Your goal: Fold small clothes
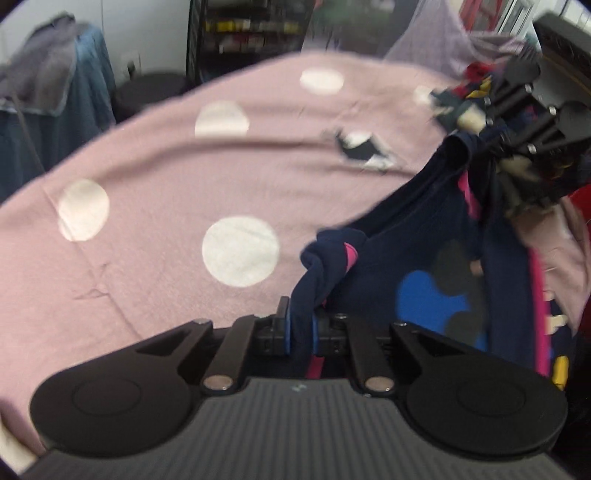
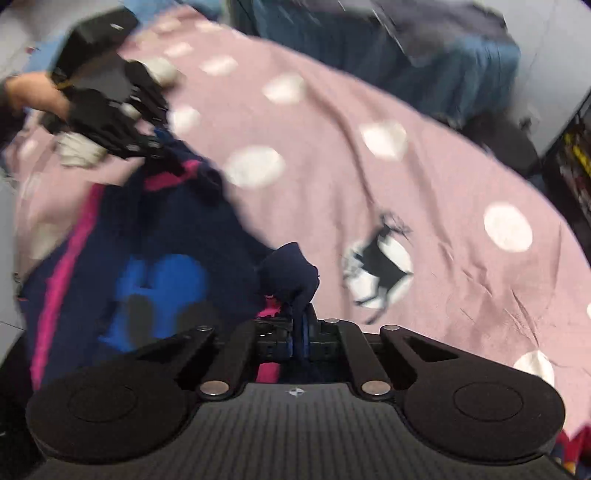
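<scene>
A small navy garment (image 1: 424, 280) with pink stripes and a blue mouse-head print hangs stretched above a pink blanket with white dots (image 1: 147, 229). My left gripper (image 1: 301, 323) is shut on a bunched navy corner of it. In the same view my right gripper (image 1: 476, 142) pinches the garment's other edge at the upper right. In the right wrist view my right gripper (image 2: 301, 325) is shut on a navy fold of the garment (image 2: 155, 229), and the left gripper (image 2: 159, 146) grips the far corner at the upper left. Both views are motion-blurred.
The blanket carries a black deer print (image 2: 380, 273). A heap of coloured clothes (image 1: 476, 77) lies at its far right. Blue-covered furniture with a grey cloth (image 1: 55, 92), a dark stool (image 1: 147, 92) and a black shelf (image 1: 251, 29) stand beyond. A person's hand (image 2: 33, 96) holds the left gripper.
</scene>
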{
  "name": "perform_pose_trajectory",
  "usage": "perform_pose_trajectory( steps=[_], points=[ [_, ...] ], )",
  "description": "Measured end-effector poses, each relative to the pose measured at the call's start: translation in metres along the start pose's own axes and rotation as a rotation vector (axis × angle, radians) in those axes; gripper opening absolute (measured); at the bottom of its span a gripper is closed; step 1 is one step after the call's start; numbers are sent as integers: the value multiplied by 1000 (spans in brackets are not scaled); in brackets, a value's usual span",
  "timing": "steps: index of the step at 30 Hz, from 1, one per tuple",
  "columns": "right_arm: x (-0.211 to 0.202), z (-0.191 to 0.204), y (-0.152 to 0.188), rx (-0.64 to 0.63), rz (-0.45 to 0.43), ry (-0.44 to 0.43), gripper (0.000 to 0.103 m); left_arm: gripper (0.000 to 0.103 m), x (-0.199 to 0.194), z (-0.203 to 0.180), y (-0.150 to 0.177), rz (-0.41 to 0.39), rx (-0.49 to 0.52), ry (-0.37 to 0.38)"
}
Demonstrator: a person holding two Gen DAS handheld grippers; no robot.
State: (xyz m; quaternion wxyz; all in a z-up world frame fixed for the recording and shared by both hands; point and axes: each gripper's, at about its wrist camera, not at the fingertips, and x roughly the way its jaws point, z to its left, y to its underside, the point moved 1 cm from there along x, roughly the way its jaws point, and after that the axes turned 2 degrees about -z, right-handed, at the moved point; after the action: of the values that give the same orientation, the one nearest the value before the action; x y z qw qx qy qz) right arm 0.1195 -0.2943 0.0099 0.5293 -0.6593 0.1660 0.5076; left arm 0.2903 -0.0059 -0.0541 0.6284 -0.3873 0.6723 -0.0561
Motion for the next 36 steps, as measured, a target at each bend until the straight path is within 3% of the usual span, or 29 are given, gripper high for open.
perform_pose_trajectory(
  steps=[4, 8, 15, 22, 25, 29, 30, 31, 32, 34, 36],
  points=[
    [-46, 61, 29, -23, -76, -105, 7, 10, -60, -47, 36, -99, 25, 10],
    [-71, 119, 77, -47, -81, -232, 7, 10, -108, -109, 101, -163, 18, 20],
    [-72, 182, 152, 0, -50, -394, 7, 10, -145, -184, 228, -264, -185, -6],
    [-50, 209, 183, 12, 3, -477, 7, 10, -150, -214, 306, -345, -360, -54],
    [-42, 214, 184, 4, 16, -472, 7, 10, -145, -215, 322, -321, -383, -69],
    [-24, 223, 191, -32, 61, -446, 9, 20, -118, -218, 328, -182, -346, -75],
    [-17, 226, 191, -46, 71, -437, 13, 23, -111, -218, 332, -154, -345, -74],
    [-11, 228, 192, -50, 81, -433, 27, 33, -106, -216, 336, -125, -352, -95],
    [-6, 228, 196, -51, 95, -429, 53, 49, -101, -213, 340, -95, -361, -118],
    [9, 230, 203, -44, 143, -437, 93, 56, -95, -208, 350, -37, -368, -133],
    [9, 229, 209, -7, 146, -438, 93, 58, -96, -207, 356, 5, -375, -145]
  ],
)
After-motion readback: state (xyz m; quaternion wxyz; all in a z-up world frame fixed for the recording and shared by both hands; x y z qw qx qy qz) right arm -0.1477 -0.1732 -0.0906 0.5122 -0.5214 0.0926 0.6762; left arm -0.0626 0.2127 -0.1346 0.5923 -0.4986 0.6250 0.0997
